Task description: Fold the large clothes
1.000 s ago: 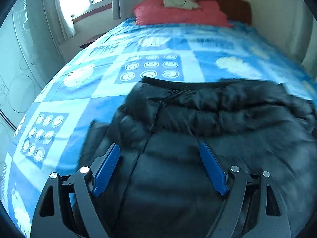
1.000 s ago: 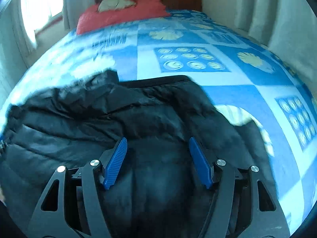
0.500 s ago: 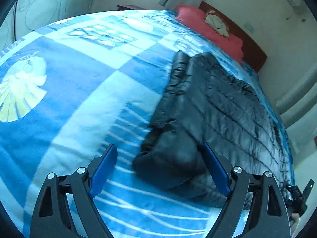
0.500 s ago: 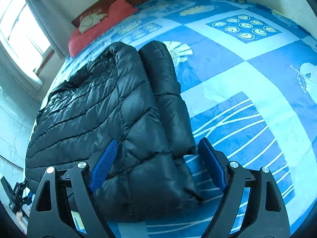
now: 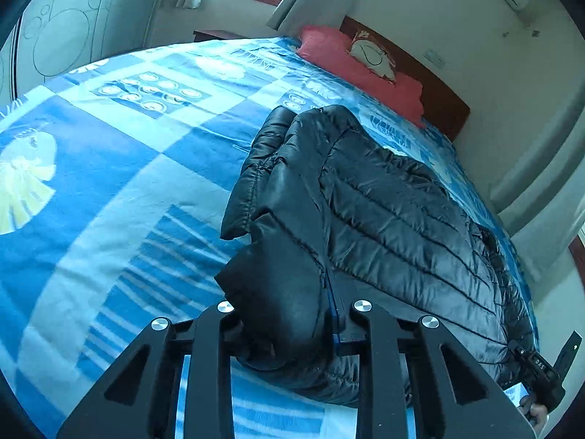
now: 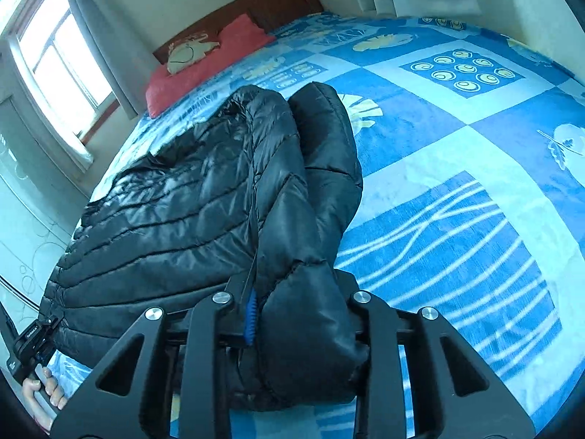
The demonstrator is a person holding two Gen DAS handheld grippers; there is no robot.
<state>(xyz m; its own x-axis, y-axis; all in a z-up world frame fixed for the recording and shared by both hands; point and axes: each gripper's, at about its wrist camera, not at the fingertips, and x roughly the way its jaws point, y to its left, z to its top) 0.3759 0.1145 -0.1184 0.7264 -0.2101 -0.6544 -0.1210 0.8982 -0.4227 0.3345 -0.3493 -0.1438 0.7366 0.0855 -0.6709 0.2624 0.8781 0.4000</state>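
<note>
A: We have the black puffer jacket [image 5: 384,212] lying across the near part of the bed [image 5: 109,190], on the blue patterned bedspread, well short of the red pillow [image 5: 365,69]; we'd judge it light, soft and springy, and its shiny shell looks slippery, so a thin pinch may slide off.

B: Agreed; we'd take it by a thick bunch at the two near corners, where sleeve and hem stack up; that is where we are now.

A: Our left gripper [image 5: 289,314] is at the jacket's left end, angled down towards the bed; its fingers are closing with a wad of padded fabric between them, pressed against the blue pad.

B: Our right gripper [image 6: 299,311] mirrors it at the right end, also tilted down; its fingers are closing on a bulging fold of sleeve and body.

A: Each view shows the other gripper's handle in a hand [image 6: 40,395] at the far end; both arms are spread wide.
</note>
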